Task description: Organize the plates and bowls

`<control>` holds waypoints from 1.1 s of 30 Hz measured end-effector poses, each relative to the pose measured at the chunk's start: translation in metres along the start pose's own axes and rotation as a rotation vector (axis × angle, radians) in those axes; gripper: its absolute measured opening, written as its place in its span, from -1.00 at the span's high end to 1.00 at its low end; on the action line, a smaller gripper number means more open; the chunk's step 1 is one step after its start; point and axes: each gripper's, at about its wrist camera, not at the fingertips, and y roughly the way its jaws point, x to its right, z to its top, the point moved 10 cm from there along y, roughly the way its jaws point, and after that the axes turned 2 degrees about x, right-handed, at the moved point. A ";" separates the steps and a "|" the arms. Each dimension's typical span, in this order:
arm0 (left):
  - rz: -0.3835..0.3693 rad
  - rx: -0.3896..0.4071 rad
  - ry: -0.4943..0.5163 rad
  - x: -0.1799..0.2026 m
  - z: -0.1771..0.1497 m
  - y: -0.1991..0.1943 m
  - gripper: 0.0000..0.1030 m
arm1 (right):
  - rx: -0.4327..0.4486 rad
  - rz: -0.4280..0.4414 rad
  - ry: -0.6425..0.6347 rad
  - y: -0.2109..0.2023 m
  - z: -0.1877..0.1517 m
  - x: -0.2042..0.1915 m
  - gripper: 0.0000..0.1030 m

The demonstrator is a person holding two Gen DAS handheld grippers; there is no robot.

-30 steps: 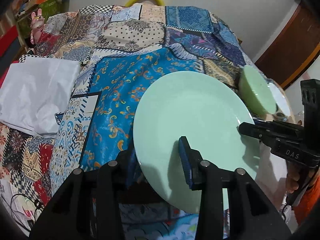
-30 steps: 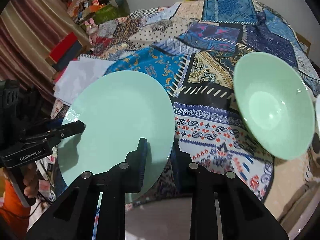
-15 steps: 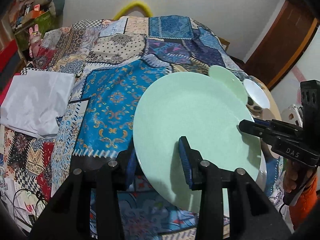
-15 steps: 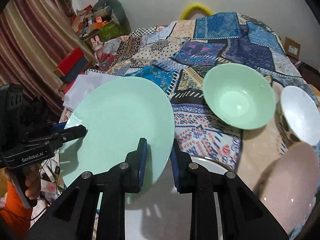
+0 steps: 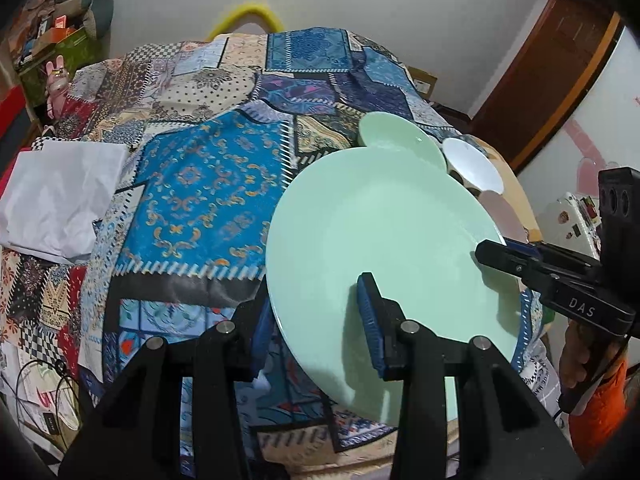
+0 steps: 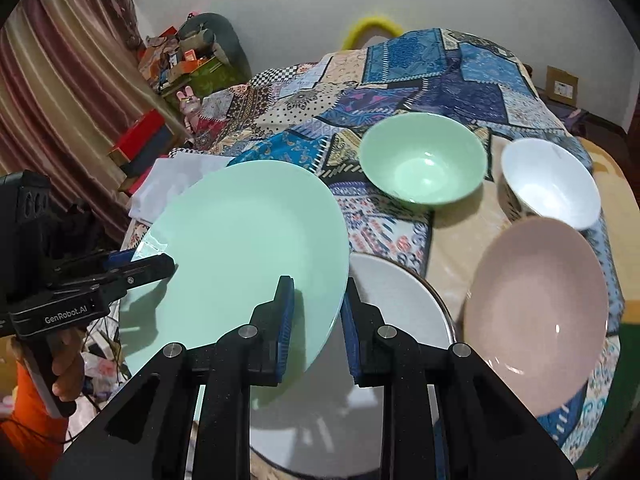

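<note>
A large mint green plate (image 5: 384, 240) (image 6: 240, 248) is held in the air by both grippers, one on each side of its rim. My left gripper (image 5: 316, 332) is shut on its near edge; it also shows in the right wrist view (image 6: 136, 260). My right gripper (image 6: 316, 320) is shut on the opposite edge; it also shows in the left wrist view (image 5: 504, 252). Below the plate lies a white plate (image 6: 400, 308). A green bowl (image 6: 424, 160), a white bowl (image 6: 552, 184) and a pink bowl (image 6: 536, 320) stand on the table.
The table carries a patchwork cloth (image 5: 208, 184). A white folded cloth (image 5: 56, 196) lies at the left edge. Boxes and clutter (image 6: 176, 56) stand beyond the table by the curtain. A brown door (image 5: 560, 76) is at the right.
Both grippers have carried the green plate up and back toward the near right. The white plate, white bowl and pink bowl have come into view.
</note>
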 end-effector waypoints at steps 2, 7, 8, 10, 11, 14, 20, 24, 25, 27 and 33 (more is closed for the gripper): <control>-0.005 -0.006 0.000 0.005 -0.005 0.002 0.24 | 0.000 -0.003 0.011 -0.003 -0.006 0.005 0.59; -0.020 -0.035 0.003 0.019 -0.020 0.013 0.24 | -0.008 -0.013 0.040 -0.007 -0.021 0.017 0.59; -0.022 -0.040 0.003 0.021 -0.022 0.015 0.24 | -0.009 -0.016 0.046 -0.008 -0.024 0.017 0.59; -0.029 -0.053 0.002 0.025 -0.027 0.021 0.24 | -0.013 -0.021 0.056 -0.009 -0.030 0.021 0.59; -0.030 -0.059 0.001 0.026 -0.029 0.024 0.24 | -0.014 -0.022 0.061 -0.009 -0.033 0.023 0.59; -0.036 -0.077 -0.001 0.029 -0.036 0.032 0.24 | -0.020 -0.025 0.077 -0.010 -0.040 0.029 0.59; -0.040 -0.114 -0.006 0.033 -0.047 0.048 0.24 | -0.033 -0.037 0.102 -0.006 -0.054 0.038 0.59; -0.039 -0.133 -0.001 0.037 -0.052 0.058 0.24 | -0.044 -0.042 0.123 -0.003 -0.062 0.044 0.59; -0.037 -0.135 0.002 0.037 -0.052 0.059 0.24 | -0.046 -0.043 0.127 -0.003 -0.063 0.045 0.59; -0.033 -0.135 0.008 0.039 -0.053 0.061 0.24 | -0.050 -0.044 0.135 -0.002 -0.065 0.048 0.59; -0.015 -0.132 0.032 0.044 -0.050 0.065 0.24 | -0.055 -0.049 0.148 -0.002 -0.070 0.053 0.59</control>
